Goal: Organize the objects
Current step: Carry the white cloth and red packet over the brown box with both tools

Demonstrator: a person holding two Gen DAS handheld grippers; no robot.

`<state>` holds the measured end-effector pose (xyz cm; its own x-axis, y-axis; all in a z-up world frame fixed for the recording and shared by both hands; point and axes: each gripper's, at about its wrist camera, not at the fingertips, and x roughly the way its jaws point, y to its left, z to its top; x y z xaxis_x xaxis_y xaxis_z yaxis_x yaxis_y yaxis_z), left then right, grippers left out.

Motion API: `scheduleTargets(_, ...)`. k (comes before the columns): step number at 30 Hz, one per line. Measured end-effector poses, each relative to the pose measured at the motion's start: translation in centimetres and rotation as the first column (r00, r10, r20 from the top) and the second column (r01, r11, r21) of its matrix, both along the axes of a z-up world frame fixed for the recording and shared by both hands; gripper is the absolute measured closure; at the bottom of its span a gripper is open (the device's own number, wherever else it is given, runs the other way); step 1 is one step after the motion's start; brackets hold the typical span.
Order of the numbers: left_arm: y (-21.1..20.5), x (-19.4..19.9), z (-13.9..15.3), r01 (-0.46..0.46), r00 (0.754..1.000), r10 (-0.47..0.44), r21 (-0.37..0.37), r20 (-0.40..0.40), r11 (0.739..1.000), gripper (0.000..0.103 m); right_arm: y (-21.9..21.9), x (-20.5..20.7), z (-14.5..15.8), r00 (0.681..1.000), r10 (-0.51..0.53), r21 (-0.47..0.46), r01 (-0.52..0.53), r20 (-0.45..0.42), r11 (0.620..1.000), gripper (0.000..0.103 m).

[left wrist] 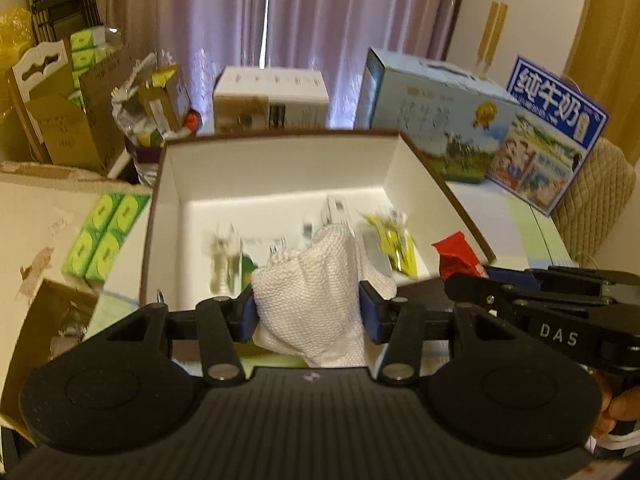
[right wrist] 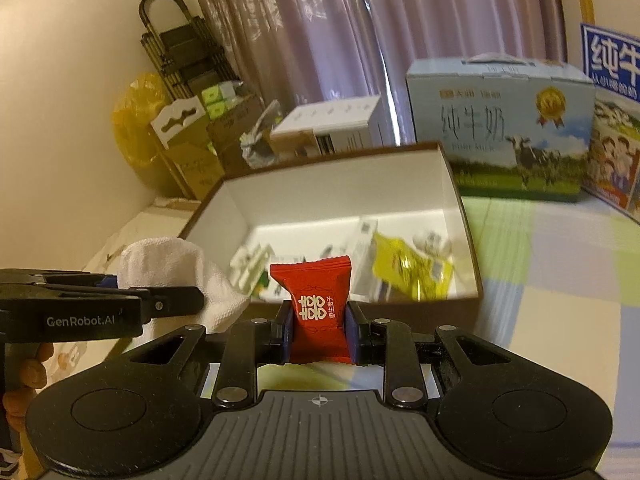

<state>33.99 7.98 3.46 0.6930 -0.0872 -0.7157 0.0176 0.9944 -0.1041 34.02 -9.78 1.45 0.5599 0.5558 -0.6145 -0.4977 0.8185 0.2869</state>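
Observation:
My left gripper (left wrist: 308, 312) is shut on a crumpled white paper towel (left wrist: 316, 280) and holds it over the near edge of an open brown box with a white inside (left wrist: 280, 160). My right gripper (right wrist: 319, 330) is shut on a red candy packet (right wrist: 318, 308) just before the same box (right wrist: 340, 188), at its near side. The box holds a yellow packet (right wrist: 408, 268), white packets and other small items. In the left wrist view the red packet (left wrist: 456, 256) and the right gripper (left wrist: 466, 280) show at the right. In the right wrist view the towel (right wrist: 168, 268) shows at the left.
Two milk cartons (right wrist: 500, 128) (left wrist: 556, 128) stand behind the box on the right, on a checked tablecloth (right wrist: 560, 260). A white box (left wrist: 272, 96), cardboard boxes (left wrist: 68, 120) and green packs (left wrist: 104, 232) crowd the left and back. A curtain (left wrist: 280, 20) hangs behind.

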Motion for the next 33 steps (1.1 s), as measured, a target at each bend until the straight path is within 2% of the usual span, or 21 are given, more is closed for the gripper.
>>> scheduleTargets(10, 1.8, 5.5, 0.8, -0.020, 0.999, 0.020, 0.017, 0.026, 1.000, 0.058, 2.1, 4.2, 1.0, 0.999, -0.014, -0.018, 0.015, 0.042, 1.000, 0.080)
scheduleTargets(23, 2.6, 12.8, -1.1, -0.019, 0.999, 0.021, 0.066, -0.029, 0.998, 0.058, 3.2, 10.2, -0.9, 0.997, -0.077, -0.061, 0.077, 0.005, 0.995, 0.080)
scheduleTargets(29, 2.9, 15.5, -2.7, -0.021, 0.998, 0.028, 0.093, -0.065, 0.995, 0.058, 3.6, 12.5, -2.1, 0.995, -0.100, -0.089, 0.098, -0.019, 0.991, 0.080)
scheduleTargets(33, 3.3, 17.0, -4.0, -0.028, 0.994, 0.036, 0.087, -0.099, 0.996, 0.058, 3.9, 13.6, -2.8, 0.993, -0.112, -0.108, 0.108, -0.026, 0.988, 0.080)
